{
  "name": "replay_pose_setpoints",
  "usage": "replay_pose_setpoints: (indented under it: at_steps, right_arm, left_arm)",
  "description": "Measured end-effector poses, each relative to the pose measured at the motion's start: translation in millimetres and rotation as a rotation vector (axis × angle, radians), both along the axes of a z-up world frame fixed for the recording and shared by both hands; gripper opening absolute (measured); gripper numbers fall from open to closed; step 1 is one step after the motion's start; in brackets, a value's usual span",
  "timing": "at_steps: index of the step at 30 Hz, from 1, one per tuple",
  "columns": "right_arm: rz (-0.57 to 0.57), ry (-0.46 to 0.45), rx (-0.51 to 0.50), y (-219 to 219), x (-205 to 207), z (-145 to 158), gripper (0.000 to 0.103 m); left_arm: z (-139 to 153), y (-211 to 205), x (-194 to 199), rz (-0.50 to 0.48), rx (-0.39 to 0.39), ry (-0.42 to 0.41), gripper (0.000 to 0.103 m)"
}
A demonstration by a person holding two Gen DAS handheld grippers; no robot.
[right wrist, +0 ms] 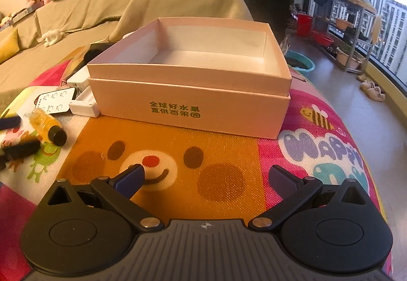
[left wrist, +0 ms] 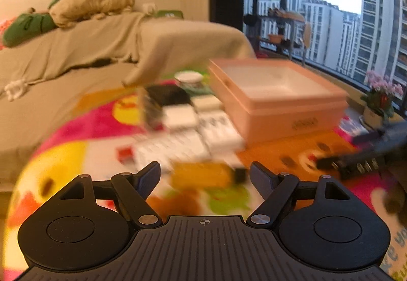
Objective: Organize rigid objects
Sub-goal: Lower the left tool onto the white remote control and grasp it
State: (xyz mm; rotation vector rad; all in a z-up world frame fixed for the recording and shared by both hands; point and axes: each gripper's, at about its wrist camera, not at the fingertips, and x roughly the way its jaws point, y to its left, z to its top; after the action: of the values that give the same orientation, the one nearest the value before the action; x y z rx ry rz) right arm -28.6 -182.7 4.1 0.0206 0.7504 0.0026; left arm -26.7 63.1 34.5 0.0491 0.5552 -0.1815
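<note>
An open, empty pink cardboard box point(right wrist: 193, 103) with green print stands on the colourful mat; it also shows blurred in the left wrist view point(left wrist: 277, 100). A small yellow bottle with a black cap point(right wrist: 48, 127) lies left of it and sits just ahead of my open left gripper point(left wrist: 204, 175), between the fingertips' line point(left wrist: 203, 175). White boxes point(left wrist: 180, 115), a blister card point(right wrist: 54, 100) and a black box point(left wrist: 168, 94) lie beyond. My right gripper point(right wrist: 206, 176) is open and empty, in front of the pink box. The left gripper's fingers show at the right view's left edge point(right wrist: 21, 149).
A cartoon-print mat point(right wrist: 178, 154) covers the surface. A beige covered sofa point(right wrist: 89, 14) stands behind with cushions. A white bowl point(left wrist: 189, 77) sits behind the small boxes. A flower pot point(left wrist: 379, 105), shelves and basins point(right wrist: 302, 62) stand by the window on the right.
</note>
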Motion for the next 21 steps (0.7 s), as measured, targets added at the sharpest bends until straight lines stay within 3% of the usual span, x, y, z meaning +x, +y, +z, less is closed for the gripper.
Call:
replay_pose_setpoints:
  at_steps: [3,7,9,15,21]
  right_arm:
    - [-0.001,-0.002,0.002,0.3,-0.8,0.1,0.103]
    - [0.012,-0.003,0.002,0.5,-1.3,-0.7,0.103]
    - [0.023,-0.003,0.000,-0.2,-2.0,-0.7,0.103]
    - [0.029,-0.007,0.001,-1.2,-3.1,-0.7,0.103]
    - [0.030,-0.009,0.001,-0.6,-2.8,-0.5,0.103]
  left_arm:
    - [7.9,18.8,29.2,-0.008,-0.024,0.006,0.082]
    - [0.1,39.7,75.5,-0.035,-0.139,0.116,0.081]
    - [-6.9,44.9,83.7,-0.053,-0.185,0.178,0.072]
    - [-12.1,45.5,54.4,-0.161,-0.262,0.234,0.065]
    - [-9.4,33.5,19.9,-0.241,-0.260,0.267,0.066]
